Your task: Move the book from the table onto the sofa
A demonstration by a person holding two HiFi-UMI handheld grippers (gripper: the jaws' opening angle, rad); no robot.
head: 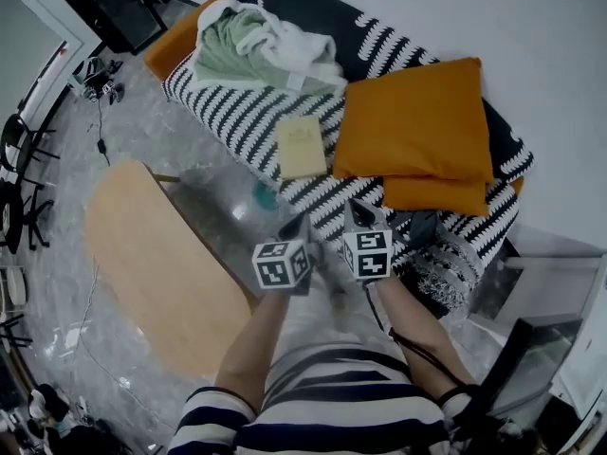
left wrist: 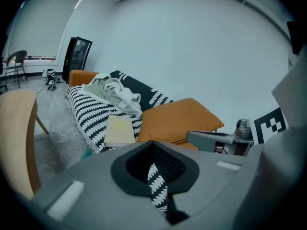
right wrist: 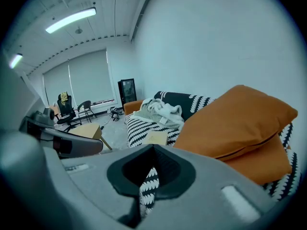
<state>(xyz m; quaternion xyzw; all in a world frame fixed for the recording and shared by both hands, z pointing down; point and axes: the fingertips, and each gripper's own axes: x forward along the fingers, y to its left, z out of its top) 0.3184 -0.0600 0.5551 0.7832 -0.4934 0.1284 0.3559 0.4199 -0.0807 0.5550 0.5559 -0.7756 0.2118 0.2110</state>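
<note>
A pale yellow book lies flat on the sofa's black-and-white striped cover, just left of the orange cushions; the book and the book also show in both gripper views. My left gripper and right gripper hover side by side in front of the sofa's near edge, well short of the book. Both are shut with nothing between the jaws.
Two stacked orange cushions fill the sofa's right part. A heap of green and white clothes lies at its far left end. A light wooden table stands to my left. A black cabinet stands in the far corner.
</note>
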